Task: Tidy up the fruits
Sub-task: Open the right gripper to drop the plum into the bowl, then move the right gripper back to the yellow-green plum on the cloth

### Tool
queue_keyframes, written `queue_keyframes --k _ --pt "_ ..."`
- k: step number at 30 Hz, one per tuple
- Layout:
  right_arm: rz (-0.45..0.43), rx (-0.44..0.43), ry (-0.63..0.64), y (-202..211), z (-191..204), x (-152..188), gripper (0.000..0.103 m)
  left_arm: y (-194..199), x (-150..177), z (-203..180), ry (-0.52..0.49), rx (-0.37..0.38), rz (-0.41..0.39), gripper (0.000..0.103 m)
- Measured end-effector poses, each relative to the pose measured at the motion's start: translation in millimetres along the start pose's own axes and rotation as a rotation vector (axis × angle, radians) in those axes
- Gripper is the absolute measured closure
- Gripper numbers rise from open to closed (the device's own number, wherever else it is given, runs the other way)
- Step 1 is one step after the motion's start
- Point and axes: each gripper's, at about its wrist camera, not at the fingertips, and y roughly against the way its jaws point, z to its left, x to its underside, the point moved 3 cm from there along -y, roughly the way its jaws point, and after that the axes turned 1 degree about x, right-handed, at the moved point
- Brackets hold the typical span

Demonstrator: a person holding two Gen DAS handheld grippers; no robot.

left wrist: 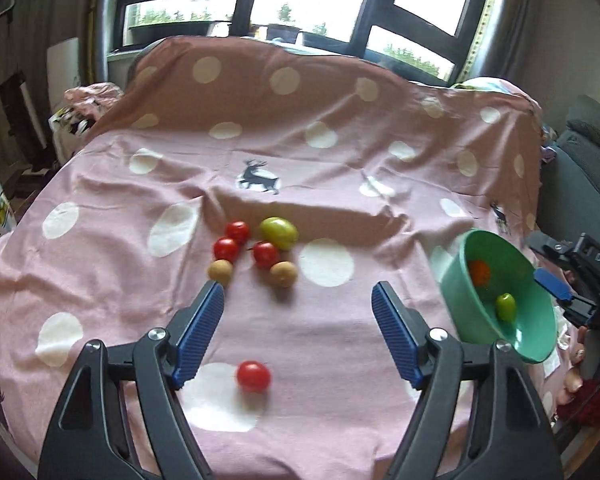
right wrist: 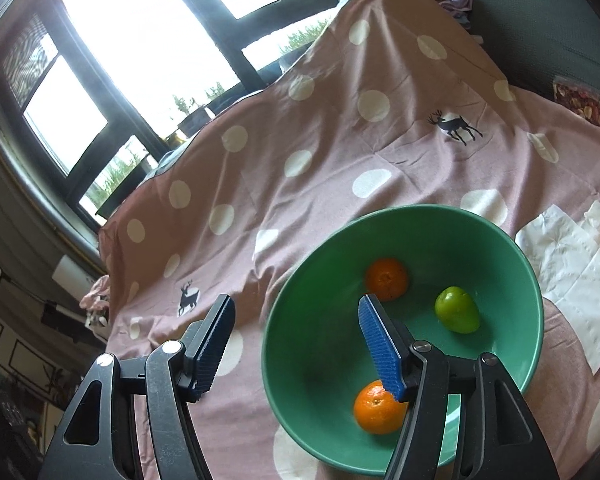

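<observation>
Fingers of the left gripper [left wrist: 298, 296] stand apart and empty over a red tomato [left wrist: 253, 376] on the cloth [left wrist: 340, 328], the fruit cluster [left wrist: 256, 250] beyond it. Right gripper [right wrist: 296, 312], also spread and empty, straddles the near rim of the green bowl [right wrist: 500, 240], right of that cluster, holding two oranges [right wrist: 380, 406] and a green fruit [right wrist: 457, 309].

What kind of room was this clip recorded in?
Probably a lived-in home room, perhaps a living room or bedroom. A pink polka-dot sheet with deer prints covers the work surface, a dark-framed window stands behind it, and a grey upholstered seat sits alongside.
</observation>
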Motion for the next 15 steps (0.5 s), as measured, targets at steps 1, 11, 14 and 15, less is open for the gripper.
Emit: queue_keyframes --k 1,11,14,15 --pt "0.0 0.001 0.007 -0.4 3.6 1.4 0.038 -1.6 1.9 13.8 0.032 -0.015 0.004 0.026" --pt "0.12 -0.106 0.121 -29.9 72.4 31.0 0.038 -8.1 6.9 98.3 0.333 -0.114 0.009 0.027" --pt "0.202 -0.083 0.188 -56.1 101.3 41.4 0.038 -10.5 6.9 105.1 0.345 -0.152 0.016 0.027" --pt "0.225 -0.078 0.214 -66.1 111.2 44.9 0.038 -11.6 6.9 106.4 0.344 -0.161 0.02 0.027"
